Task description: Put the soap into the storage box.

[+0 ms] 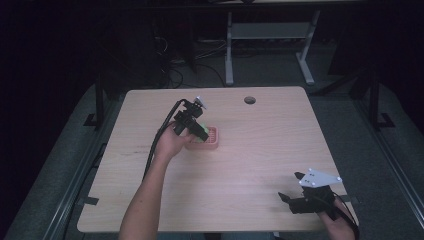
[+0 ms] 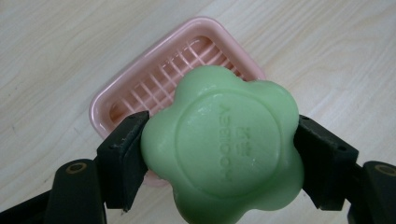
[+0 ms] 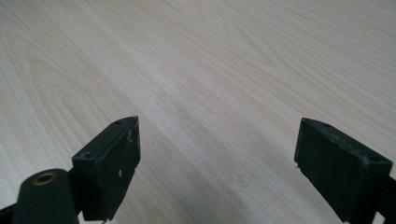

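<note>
Left gripper view shows the green flower-shaped soap bar (image 2: pixel 223 150) clamped between my left gripper's (image 2: pixel 219 158) two black jaws, one pad pressed against each side of the bar. Raised lettering is visible on the soap's flat face. I see the soap held above the near end of the pink soap dish (image 2: pixel 154 79); I cannot tell whether its underside touches the dish. The dish has a slatted grid floor and a raised rim, and it rests directly on the light wooden table (image 2: pixel 56 42). From the high view, I place the left gripper (image 1: pixel 196 131) and soap (image 1: pixel 201 131) just left of the table's centre, over the left part of the dish (image 1: pixel 212 137). My right gripper (image 1: pixel 290 187) sits well apart, near the table's front right corner. Its own view shows its jaws spread wide with bare wood grain (image 3: pixel 219 93) between them and nothing grasped.
</note>
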The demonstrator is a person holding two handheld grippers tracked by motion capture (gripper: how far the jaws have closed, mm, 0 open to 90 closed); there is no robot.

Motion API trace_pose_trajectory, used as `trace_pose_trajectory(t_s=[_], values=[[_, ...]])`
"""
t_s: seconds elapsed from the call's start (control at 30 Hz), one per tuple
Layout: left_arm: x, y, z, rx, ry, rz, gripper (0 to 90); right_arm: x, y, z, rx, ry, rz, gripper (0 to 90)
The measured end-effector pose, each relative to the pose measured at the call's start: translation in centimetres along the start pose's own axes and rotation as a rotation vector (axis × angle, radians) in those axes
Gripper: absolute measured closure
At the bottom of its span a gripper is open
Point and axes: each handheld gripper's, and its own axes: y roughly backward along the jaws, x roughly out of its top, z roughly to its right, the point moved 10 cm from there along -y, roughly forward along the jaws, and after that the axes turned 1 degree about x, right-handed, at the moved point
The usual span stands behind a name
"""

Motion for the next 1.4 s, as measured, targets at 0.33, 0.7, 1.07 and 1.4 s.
trace_pose_trajectory(t_s=[0.33, 0.7, 1.07, 1.4], values=[[0.3, -2.1, -0.7, 0.009, 0.024, -0.023, 26.3, 0.0, 0.0, 0.0, -0.001, 0.003, -0.002, 13.8], [0.6, -3.3, -1.0, 0.006, 0.056, -0.031, 26.3, 0.0, 0.0, 0.0, -0.002, 0.004, -0.002, 13.8], [0.7, -4.3, -1.9, 0.015, 0.113, -0.035, 26.2, 0.0, 0.0, 0.0, -0.001, 0.002, 0.000, 13.8], [0.8, -4.8, -2.0, 0.021, 0.137, -0.037, 26.1, 0.0, 0.0, 0.0, -0.001, 0.005, -0.003, 13.8]])
